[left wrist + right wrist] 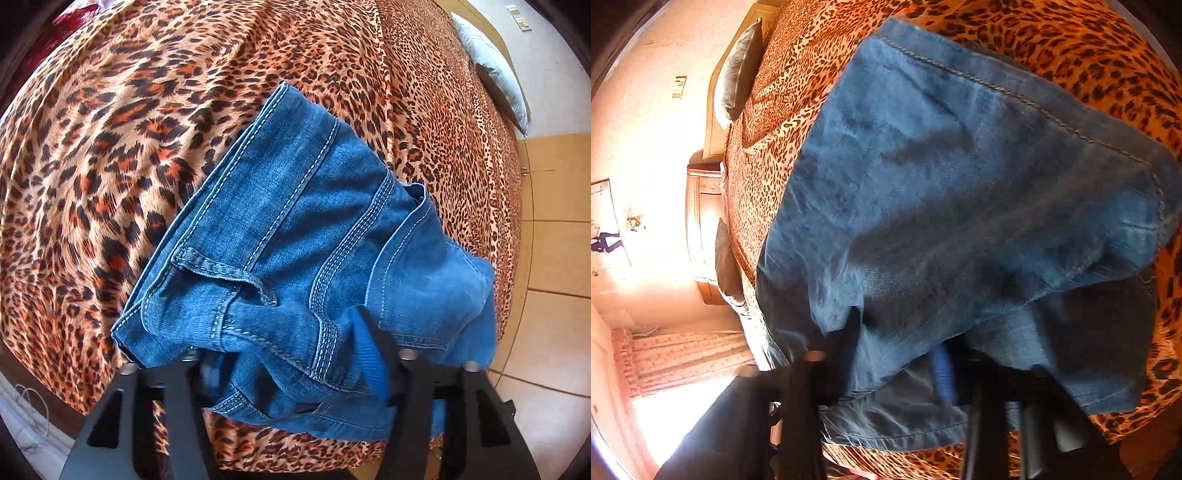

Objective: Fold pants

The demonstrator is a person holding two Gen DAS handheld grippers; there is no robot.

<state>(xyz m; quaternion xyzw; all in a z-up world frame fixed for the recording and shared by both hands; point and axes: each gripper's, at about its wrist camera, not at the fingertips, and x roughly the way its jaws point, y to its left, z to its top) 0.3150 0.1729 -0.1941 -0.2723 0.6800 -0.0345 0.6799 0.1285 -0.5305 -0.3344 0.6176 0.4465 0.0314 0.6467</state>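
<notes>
Leopard-print bedspread (110, 147), spread over a bed; grey pillow (495, 74) noted at the far edge, tiled floor (554, 295) beside it. Blue denim pants (295, 221) were found bunched into a compact bundle at the near edge. Left gripper (295, 354) was clamped on a waistband fold; right gripper (897, 354) was closed on a hem layer. Folding was judged mostly done; final laying and flattening remained.

The left gripper (291, 354) reached forward over the bed, its black fingers (373, 332) spread wide, denim bunched between them. The right gripper (897, 354) was rolled sideways, its fingers (846, 332) likewise apart and half buried in cloth.
</notes>
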